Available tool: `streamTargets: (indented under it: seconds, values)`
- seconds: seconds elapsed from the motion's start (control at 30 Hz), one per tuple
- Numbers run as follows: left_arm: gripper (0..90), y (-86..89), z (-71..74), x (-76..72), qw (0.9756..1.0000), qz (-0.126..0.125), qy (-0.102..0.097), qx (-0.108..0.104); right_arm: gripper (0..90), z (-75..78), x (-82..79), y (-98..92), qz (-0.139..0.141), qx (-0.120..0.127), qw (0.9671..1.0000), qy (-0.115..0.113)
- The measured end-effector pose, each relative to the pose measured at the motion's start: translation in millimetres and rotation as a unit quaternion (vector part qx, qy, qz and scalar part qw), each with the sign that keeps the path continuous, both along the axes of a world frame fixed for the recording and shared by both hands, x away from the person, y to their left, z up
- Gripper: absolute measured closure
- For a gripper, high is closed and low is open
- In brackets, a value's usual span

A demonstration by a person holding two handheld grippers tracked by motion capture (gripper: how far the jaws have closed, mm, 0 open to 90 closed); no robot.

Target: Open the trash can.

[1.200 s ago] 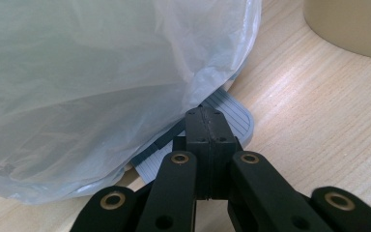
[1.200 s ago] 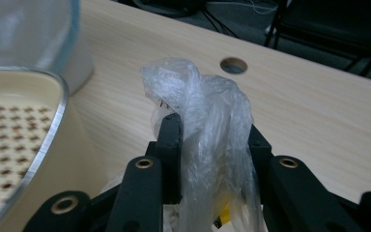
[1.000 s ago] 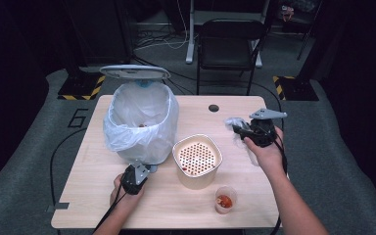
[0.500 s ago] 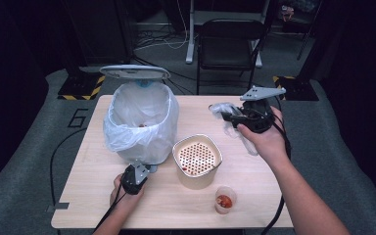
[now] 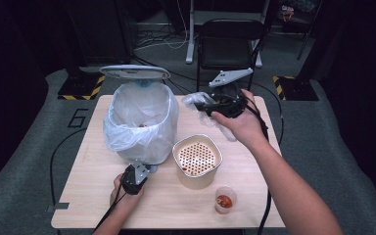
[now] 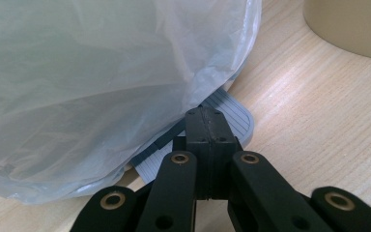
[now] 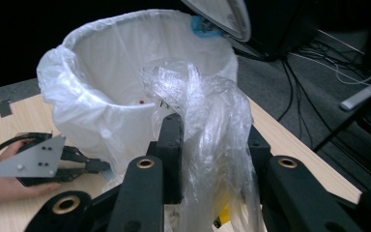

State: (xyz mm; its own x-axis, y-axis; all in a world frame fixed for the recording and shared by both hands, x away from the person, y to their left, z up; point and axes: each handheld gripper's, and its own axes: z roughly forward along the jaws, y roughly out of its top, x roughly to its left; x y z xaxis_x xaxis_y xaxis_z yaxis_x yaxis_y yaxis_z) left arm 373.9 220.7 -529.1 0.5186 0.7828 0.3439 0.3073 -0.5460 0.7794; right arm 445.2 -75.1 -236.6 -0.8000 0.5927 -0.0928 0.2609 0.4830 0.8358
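— High view first: where's each gripper?

— The left gripper (image 5: 138, 172) sits low at the foot of the bagged bin (image 5: 139, 122), jaws pressed together on the grey pedal (image 6: 224, 108) (the liner drapes over it). The right gripper (image 5: 206, 105) is raised beside the bin's rim, clamped on a crumpled clear plastic bag (image 7: 212, 130).

— And the table (image 5: 88, 196)?

— A perforated beige container (image 5: 197, 159) and a small cup (image 5: 224, 199) near the front edge.

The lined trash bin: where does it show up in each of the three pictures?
High view: trash bin left of centre on the table, lid up.
Left gripper view: its bag fills the upper left, foot pedal under the shut tongs.
Right gripper view: upper centre, behind the crumpled plastic.
Shared landmark: the white bag liner.
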Motion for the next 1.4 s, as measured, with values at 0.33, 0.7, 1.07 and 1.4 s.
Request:
streamTargets:
  seconds: [0.33,0.7,1.07,1.4]
  values:
    - [90.0,1.0,1.2,0.1,0.9999,-0.004,0.009,0.000,69.2,-5.8,8.3,38.7,0.037,-0.008,0.9992,-0.013]
    - [90.0,1.1,1.4,0.0,0.9999,-0.004,0.011,0.000,69.5,-2.9,13.5,75.9,0.059,-0.015,0.9981,-0.011]
    - [90.0,0.4,0.9,-0.2,1.0000,-0.003,0.007,0.002,69.7,-3.3,11.9,93.0,0.075,-0.011,0.9971,-0.009]
    - [90.0,0.4,1.0,-0.2,1.0000,-0.004,0.007,0.003,69.7,-11.0,14.1,116.4,0.085,-0.015,0.9962,-0.009]
